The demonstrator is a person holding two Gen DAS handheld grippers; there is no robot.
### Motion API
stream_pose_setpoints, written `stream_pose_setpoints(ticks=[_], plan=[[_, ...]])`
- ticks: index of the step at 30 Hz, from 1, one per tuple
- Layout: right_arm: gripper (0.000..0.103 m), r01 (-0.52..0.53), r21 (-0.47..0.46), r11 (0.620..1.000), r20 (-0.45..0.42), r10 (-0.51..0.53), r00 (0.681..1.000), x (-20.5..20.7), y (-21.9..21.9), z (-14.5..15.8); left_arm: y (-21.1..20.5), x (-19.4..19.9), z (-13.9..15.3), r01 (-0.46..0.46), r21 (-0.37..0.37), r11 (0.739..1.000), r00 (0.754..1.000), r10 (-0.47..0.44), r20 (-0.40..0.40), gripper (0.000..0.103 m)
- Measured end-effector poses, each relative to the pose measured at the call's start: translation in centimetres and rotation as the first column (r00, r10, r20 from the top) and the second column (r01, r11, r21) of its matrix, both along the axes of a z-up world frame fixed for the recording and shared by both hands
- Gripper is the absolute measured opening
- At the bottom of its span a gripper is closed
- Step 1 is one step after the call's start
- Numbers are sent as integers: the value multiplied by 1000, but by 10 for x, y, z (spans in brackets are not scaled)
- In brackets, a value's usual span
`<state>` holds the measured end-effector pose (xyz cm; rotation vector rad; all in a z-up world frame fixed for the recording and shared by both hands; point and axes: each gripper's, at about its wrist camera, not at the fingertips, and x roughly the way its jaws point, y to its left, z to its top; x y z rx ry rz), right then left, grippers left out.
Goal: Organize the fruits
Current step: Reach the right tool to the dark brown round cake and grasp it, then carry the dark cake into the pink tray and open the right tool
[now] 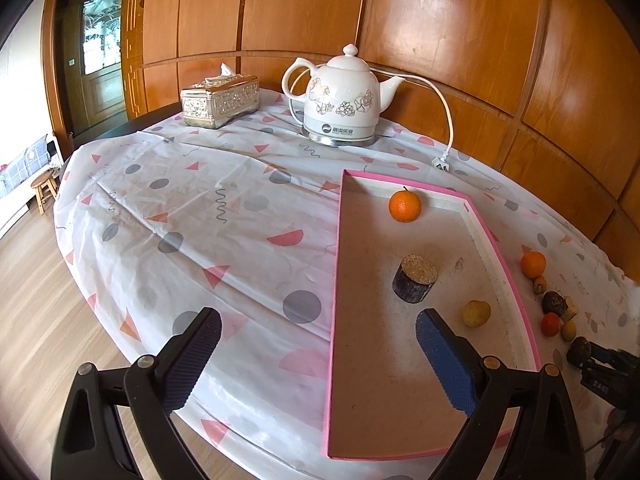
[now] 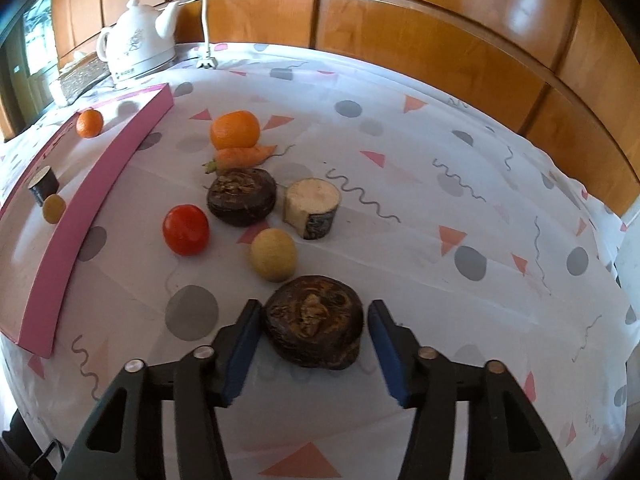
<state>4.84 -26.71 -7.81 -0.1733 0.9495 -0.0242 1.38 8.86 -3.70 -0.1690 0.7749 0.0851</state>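
Two grippers are working over the tabletop [image 1: 168, 200]. Left gripper [image 1: 318, 356] is hanging released above the pink tray [image 1: 335, 280], which is holding an orange [image 1: 405, 206], a dark cylinder [image 1: 416, 283] and a yellow fruit [image 1: 476, 313]. Right gripper [image 2: 314, 342] is sitting spread around a dark round fruit [image 2: 314, 332], the left finger touching it. Only the right view is showing a tomato [image 2: 186, 230] clearly.
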Motion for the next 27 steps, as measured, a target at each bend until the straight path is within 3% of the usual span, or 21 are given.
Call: stream_pose_setpoints(ticks=[7,18,27], plan=[[51,-7,0,1000,7,7,1000,-4,1,1,1,0,0,1,-1,1000,1000,-1,-1,98],[51,-12,114,993,40,7,999,-27,6,21,9,0,-1,-25,-33,999,1000,25,-5,98],[51,-165,158,973,101,151,983,-31,57,52,18,0,-1,-69,-52,996,998,69,-10,98]])
